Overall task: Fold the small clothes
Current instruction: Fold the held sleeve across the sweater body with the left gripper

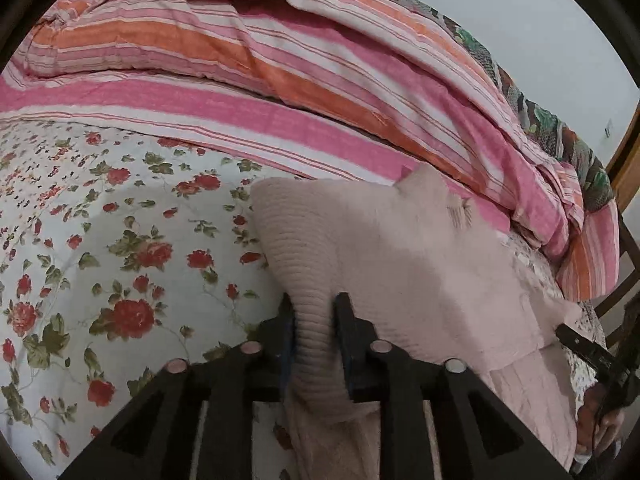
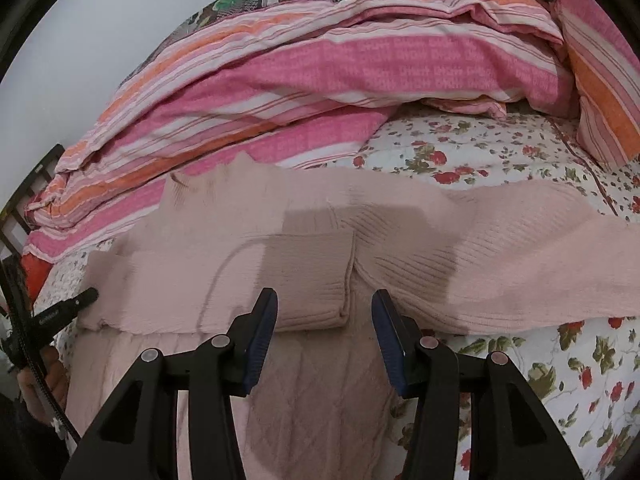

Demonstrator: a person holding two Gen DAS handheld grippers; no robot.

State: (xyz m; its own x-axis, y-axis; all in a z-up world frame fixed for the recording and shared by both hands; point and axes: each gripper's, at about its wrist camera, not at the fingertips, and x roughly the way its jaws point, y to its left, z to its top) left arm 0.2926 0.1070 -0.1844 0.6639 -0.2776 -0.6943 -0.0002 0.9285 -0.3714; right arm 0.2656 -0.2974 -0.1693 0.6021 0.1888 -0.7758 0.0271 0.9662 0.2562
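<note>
A pale pink knitted sweater (image 1: 400,256) lies on the floral bedsheet (image 1: 100,220). My left gripper (image 1: 314,312) is shut on its ribbed hem, which bunches up between the two black fingers. In the right wrist view the sweater (image 2: 320,240) spreads wide across the bed, with a folded ribbed sleeve cuff (image 2: 316,280) lying on top. My right gripper (image 2: 325,308) is open, its blue-padded fingers on either side of the cuff's near end, just above the fabric. The left gripper's tip (image 2: 76,304) shows at the left edge of that view.
A rumpled pink, orange and white striped quilt (image 1: 320,60) is piled along the far side of the bed, also in the right wrist view (image 2: 340,60). A dark patterned blanket (image 1: 540,120) lies behind it. A wooden bed frame (image 1: 624,168) stands at the right.
</note>
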